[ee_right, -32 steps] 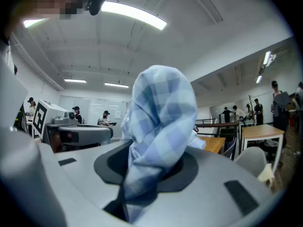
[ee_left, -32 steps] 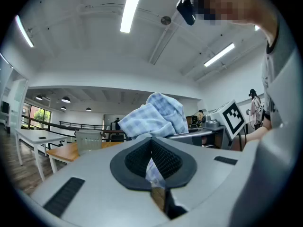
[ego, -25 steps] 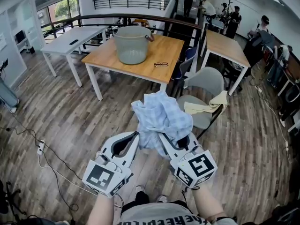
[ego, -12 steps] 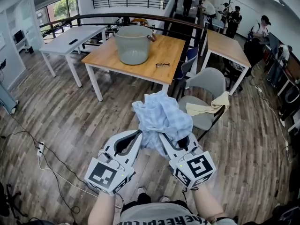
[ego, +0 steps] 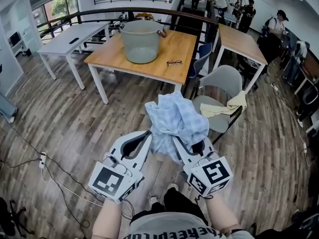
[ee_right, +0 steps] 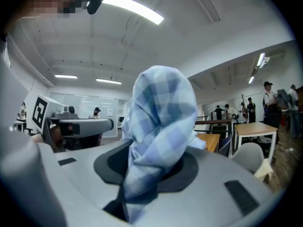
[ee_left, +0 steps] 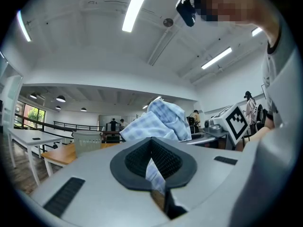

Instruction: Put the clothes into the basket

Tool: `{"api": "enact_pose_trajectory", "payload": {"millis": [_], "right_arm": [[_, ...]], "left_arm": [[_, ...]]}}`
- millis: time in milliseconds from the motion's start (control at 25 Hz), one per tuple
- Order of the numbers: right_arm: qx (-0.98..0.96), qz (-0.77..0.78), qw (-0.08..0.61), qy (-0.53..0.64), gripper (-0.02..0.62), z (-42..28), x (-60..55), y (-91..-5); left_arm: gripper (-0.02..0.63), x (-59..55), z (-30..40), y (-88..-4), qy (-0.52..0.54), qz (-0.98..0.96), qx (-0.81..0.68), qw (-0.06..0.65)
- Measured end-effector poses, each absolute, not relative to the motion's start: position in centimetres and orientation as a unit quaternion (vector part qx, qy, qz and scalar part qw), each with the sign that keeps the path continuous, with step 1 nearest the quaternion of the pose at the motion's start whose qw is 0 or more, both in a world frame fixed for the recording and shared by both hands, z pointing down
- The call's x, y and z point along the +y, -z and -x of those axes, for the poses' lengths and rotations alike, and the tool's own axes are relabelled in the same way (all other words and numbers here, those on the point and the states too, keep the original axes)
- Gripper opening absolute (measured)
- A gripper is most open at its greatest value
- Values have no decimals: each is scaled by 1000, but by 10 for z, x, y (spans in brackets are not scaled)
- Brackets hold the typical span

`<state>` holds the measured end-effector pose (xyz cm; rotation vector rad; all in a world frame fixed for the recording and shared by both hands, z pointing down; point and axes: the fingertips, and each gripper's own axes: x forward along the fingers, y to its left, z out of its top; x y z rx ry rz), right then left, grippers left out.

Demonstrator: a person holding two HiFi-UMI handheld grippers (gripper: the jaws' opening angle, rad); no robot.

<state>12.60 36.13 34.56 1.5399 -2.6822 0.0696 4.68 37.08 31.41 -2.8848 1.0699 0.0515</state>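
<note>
The cloth (ego: 175, 121), a light blue checked one, is bunched up in the air just in front of you, held by both tongs at once. The left gripper (ego: 148, 136) has its jaws pressed together on a thin fold of it. The right gripper (ego: 176, 142) is clamped on a thicker bundle that stands up above its jaws. Both point about level.

The basket (ego: 141, 51) stands on the wooden table (ego: 149, 71) ahead, well apart from the cloth, with glasses (ego: 174, 62) near it. So I judge that the step in hand is the carrying: the cloth is picked up but not yet dropped in.

For the next move you need to go up to the table, raise the bundle above the rim and bring it over the opening. Only then let both jaws go. Take care that the hanging part clears the rim.

A yellow cloth (ego: 219, 109) lies on the chair (ego: 224, 81) at your right; it probably goes in afterwards.
</note>
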Motion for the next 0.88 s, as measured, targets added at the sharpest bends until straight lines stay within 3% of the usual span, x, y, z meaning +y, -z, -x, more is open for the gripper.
{"api": "enact_pose_trajectory", "payload": {"millis": [880], "right_arm": [[-883, -469, 23, -25, 137, -123, 155, -349]], "left_arm": [[14, 179, -55, -324, 0, 928, 372, 35]]}}
